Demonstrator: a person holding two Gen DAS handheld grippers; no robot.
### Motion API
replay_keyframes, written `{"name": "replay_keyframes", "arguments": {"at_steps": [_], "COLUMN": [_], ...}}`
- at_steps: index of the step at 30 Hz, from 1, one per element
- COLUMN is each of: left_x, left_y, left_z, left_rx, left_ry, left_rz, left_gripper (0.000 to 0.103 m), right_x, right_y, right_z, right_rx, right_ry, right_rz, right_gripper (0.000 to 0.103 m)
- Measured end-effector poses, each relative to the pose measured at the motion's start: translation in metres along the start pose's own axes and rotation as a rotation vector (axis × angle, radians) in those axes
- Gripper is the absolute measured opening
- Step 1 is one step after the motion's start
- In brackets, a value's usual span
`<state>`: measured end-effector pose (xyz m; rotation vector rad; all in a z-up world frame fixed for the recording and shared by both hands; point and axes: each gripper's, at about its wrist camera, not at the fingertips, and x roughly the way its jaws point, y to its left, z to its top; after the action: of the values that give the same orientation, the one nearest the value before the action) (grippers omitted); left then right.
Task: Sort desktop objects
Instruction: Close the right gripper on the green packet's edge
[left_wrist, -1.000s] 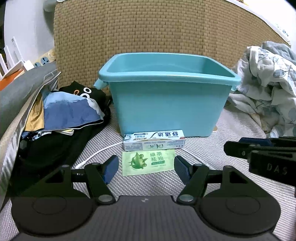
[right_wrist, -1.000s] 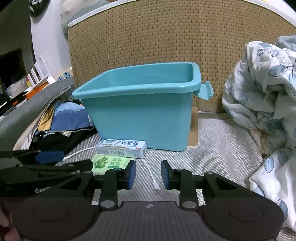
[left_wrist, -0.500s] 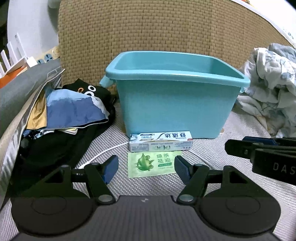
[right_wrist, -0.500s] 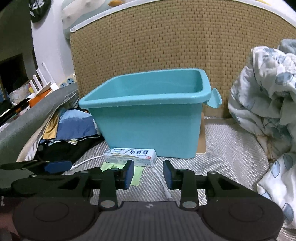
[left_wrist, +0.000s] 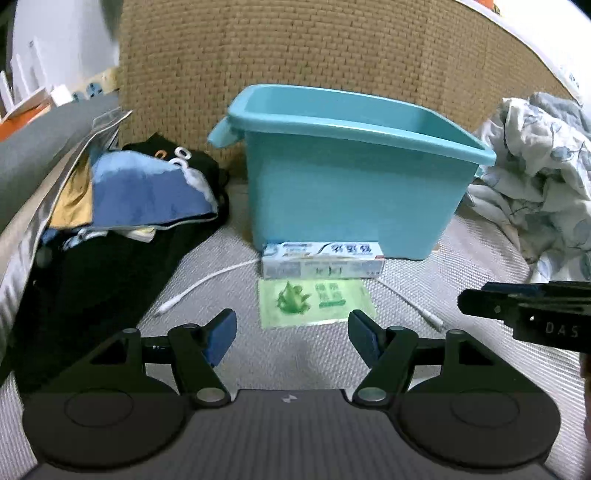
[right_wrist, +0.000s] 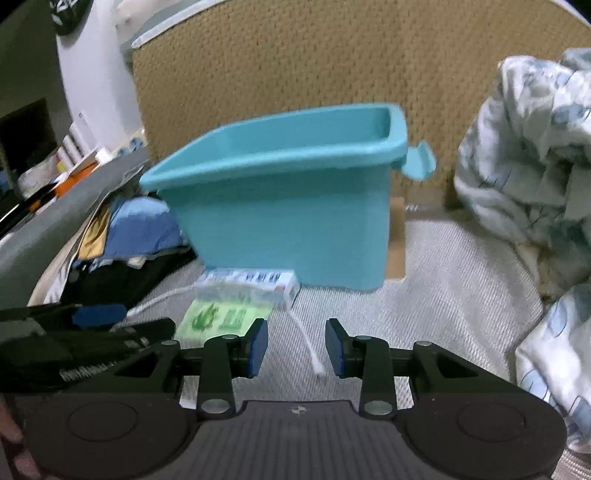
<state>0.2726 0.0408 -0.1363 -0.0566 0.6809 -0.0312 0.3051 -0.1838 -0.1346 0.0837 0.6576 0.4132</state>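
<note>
Woven grey mat (left_wrist: 295, 354) underfoot, tan wicker panel (left_wrist: 295, 55) rising behind. Teal plastic bin (left_wrist: 351, 177) standing upright at centre, mouth open, contents out of sight from this low angle. Toothpaste box (left_wrist: 323, 260) lying on its long side right up against the bin's front wall. Green sachet (left_wrist: 314, 302) flat on the mat just in front of the box, edges seeming to meet. White cable (left_wrist: 207, 282) snaking out leftward from behind the box, a second end showing to the right of the sachet. Heap of dark and blue clothes (left_wrist: 140, 184) piled to the left of the bin. Crumpled floral bedding (left_wrist: 535, 166) bunched up on the right.

Left tool (left_wrist: 291, 332) hovering low over the mat, fingers spread wide, nothing between them, sachet lined up just beyond the gap. Right tool (right_wrist: 295, 343) alongside, also parted but narrower, holding nothing. From the right wrist view, cable end (right_wrist: 317, 365) lying in the gap ahead of the pads, untouched. Same view a bit blurred: bin (right_wrist: 295, 221) ahead and slightly left, toothpaste box (right_wrist: 251, 284) and sachet (right_wrist: 221, 317) off to the left of the right tool. Each tool visible at the edge of the other's view, side by side.
</note>
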Motion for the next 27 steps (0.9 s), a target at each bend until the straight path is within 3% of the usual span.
{"name": "replay_keyframes", "arguments": {"at_steps": [8,15,27], "left_x": [0.003,0.007,0.016], "left_y": [0.012,0.006,0.013], "left_z": [0.005,0.005,0.007], "left_rx": [-0.027,0.012,0.007], "left_ry": [-0.017,-0.021,-0.013], "left_rz": [0.030,0.038,0.062], "left_gripper": [0.070,0.070,0.070], "right_x": [0.003,0.015,0.039], "right_y": [-0.008,-0.005,0.009], "right_z": [-0.018,-0.019,-0.010], "right_rx": [-0.040,-0.047,0.016], "right_ry": [0.023,0.033,0.060], "right_rz": [-0.014,-0.013,0.123], "right_gripper": [0.038,0.038,0.038]}}
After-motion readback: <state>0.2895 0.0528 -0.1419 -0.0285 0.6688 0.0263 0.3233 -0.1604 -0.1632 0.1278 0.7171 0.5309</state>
